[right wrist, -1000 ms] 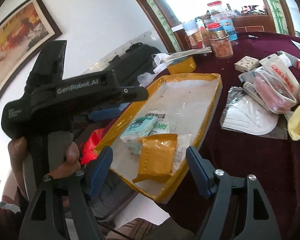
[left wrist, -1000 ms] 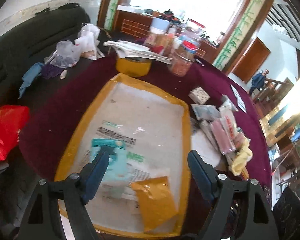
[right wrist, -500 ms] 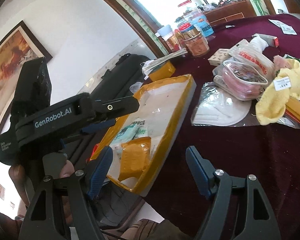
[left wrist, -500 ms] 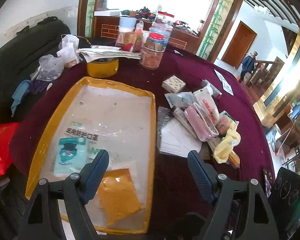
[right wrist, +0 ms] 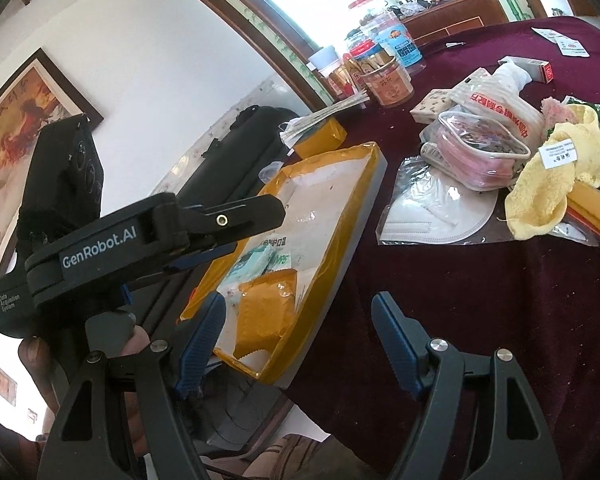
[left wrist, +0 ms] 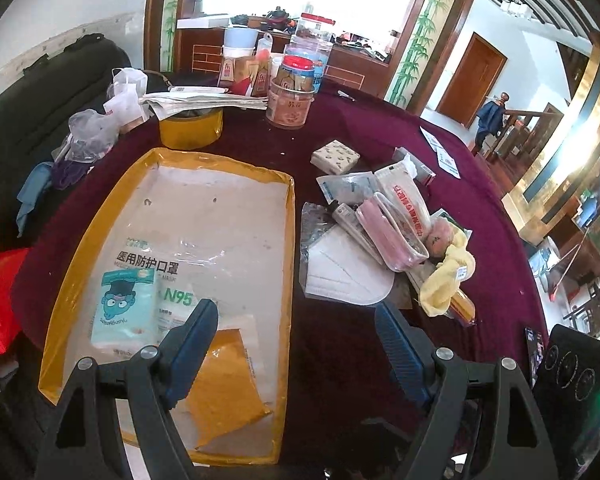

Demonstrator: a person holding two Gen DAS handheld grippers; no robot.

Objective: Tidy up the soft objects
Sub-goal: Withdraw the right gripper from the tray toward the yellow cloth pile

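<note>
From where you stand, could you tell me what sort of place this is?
Probably a lived-in home, a dining or sitting room. A round table under a maroon cloth carries food jars, a black sofa stands beside it, and a framed painting hangs on the wall.

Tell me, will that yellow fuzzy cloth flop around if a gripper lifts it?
Probably yes. The yellow cloth lies crumpled and draped over the packets beneath, so it looks limp and light. Its fuzzy surface should grip rather than slip, though its paper tag may dangle.
</note>
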